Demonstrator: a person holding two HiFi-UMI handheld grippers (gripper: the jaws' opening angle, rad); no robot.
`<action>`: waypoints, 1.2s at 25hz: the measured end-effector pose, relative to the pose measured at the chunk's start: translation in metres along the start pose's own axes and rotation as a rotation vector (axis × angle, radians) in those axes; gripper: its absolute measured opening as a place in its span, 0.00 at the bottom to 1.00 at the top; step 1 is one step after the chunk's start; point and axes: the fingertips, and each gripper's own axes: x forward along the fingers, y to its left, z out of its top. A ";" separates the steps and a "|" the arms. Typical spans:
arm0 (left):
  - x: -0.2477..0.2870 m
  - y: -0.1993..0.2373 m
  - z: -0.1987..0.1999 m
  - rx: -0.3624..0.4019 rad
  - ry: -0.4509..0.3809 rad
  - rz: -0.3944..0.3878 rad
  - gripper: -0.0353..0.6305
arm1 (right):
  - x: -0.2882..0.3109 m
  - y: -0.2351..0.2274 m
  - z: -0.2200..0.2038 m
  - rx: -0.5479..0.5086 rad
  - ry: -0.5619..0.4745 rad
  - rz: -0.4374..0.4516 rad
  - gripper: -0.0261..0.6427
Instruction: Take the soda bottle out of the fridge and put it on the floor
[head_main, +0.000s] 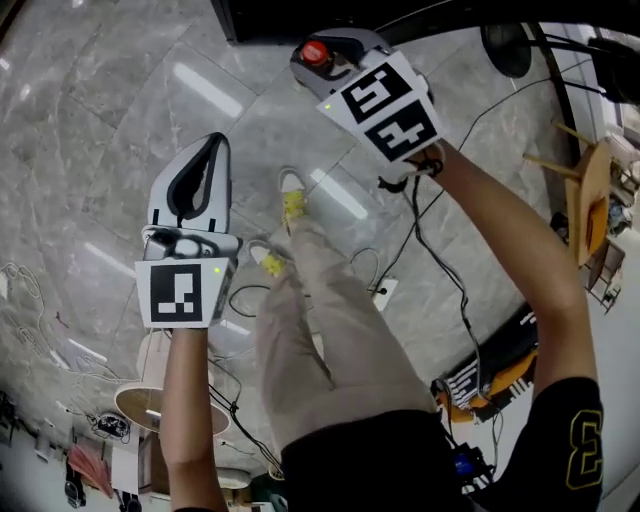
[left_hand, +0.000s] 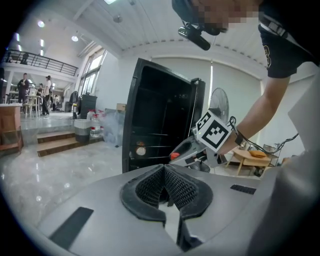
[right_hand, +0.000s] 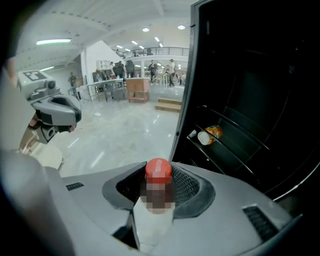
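Observation:
My right gripper (right_hand: 158, 186) is shut on the soda bottle's neck, and its red cap (right_hand: 158, 170) sticks up between the jaws. In the head view that red cap (head_main: 316, 52) shows at the right gripper (head_main: 335, 62), just in front of the black fridge (head_main: 300, 15) at the top edge. The fridge (right_hand: 250, 100) stands open on the right, dark inside. The left gripper (head_main: 208, 150) hangs lower left over the floor, shut and empty. In its own view the left gripper (left_hand: 165, 186) faces the fridge (left_hand: 160, 115) and the right gripper (left_hand: 197, 147).
An orange-labelled bottle (right_hand: 210, 134) lies on a wire fridge shelf. Grey marble floor (head_main: 120, 90) spreads out below. The person's legs and yellow-laced shoes (head_main: 292, 205) stand between the grippers. Cables and a power strip (head_main: 383, 293) lie nearby, a wooden stool (head_main: 590, 200) and a fan (head_main: 505, 45) at right.

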 end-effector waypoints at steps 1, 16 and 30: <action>-0.002 -0.003 -0.005 0.013 0.010 -0.012 0.08 | 0.003 0.008 -0.007 -0.015 0.018 0.014 0.25; 0.016 -0.005 -0.058 0.007 -0.033 -0.057 0.08 | 0.058 0.057 -0.102 -0.226 0.196 0.107 0.25; 0.009 0.023 -0.114 -0.016 0.033 0.002 0.08 | 0.117 0.088 -0.146 -0.366 0.271 0.172 0.25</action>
